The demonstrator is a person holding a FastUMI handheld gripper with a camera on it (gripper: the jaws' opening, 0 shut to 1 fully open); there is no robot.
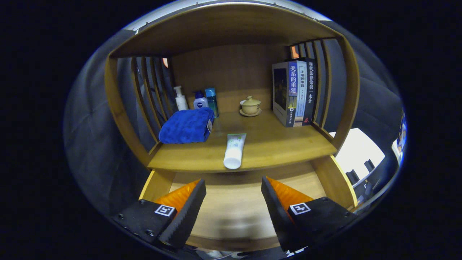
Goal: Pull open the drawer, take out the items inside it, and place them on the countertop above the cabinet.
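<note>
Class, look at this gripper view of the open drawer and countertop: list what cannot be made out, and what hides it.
- Drawer front: hidden behind the open gripper and its fingers.
- Drawer back: tucked under the countertop.
- Three bottles: lower parts hidden by the blue towel.
- Tube: print too small.
- Books: only one cover and the spines face us.

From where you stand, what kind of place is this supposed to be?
Probably a mock-up home corner: a wooden cabinet's countertop holds books, toiletry bottles, a folded blue towel and a lidded teacup. The open gripper hovers over the pulled-out drawer.
</note>
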